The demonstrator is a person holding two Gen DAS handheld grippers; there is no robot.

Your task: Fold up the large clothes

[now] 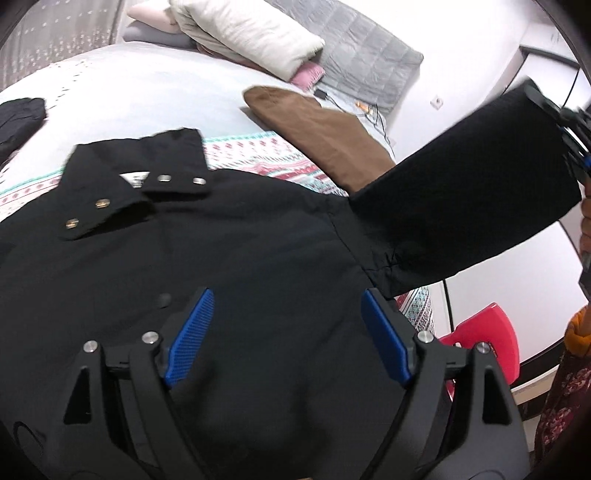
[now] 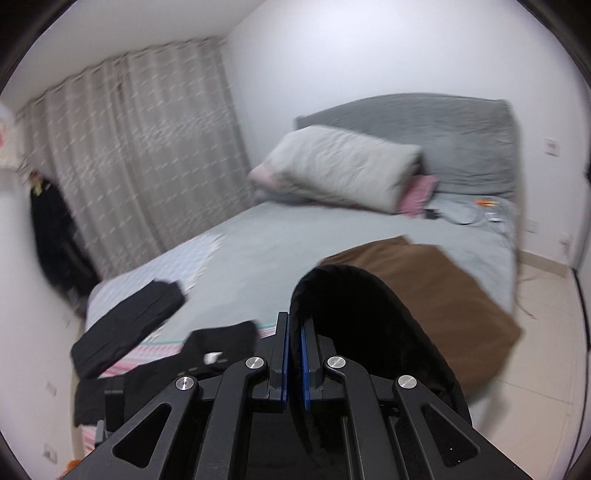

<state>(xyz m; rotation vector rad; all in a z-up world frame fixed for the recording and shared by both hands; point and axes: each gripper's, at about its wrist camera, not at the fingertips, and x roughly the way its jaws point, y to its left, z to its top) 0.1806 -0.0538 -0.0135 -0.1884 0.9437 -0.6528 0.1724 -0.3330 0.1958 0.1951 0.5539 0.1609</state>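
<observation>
A black jacket (image 1: 236, 236) with metal snaps lies spread on the bed, collar toward the pillows. My left gripper (image 1: 286, 301) is open just above the jacket's chest, blue pads wide apart, holding nothing. My right gripper (image 2: 294, 328) is shut on the cuff of the jacket's black sleeve (image 2: 354, 317). In the left wrist view the sleeve (image 1: 472, 199) is lifted off the bed to the right, held at its end by the right gripper (image 1: 570, 125). The jacket's collar also shows in the right wrist view (image 2: 221, 343).
A brown folded garment (image 1: 317, 133) lies beside the jacket on the grey bedsheet (image 1: 147, 92). A black folded garment (image 2: 129, 328) sits at the bed's left. Pillows (image 1: 243, 29) and a grey headboard (image 2: 461, 140) are at the far end. A red stool (image 1: 484, 343) stands right of the bed.
</observation>
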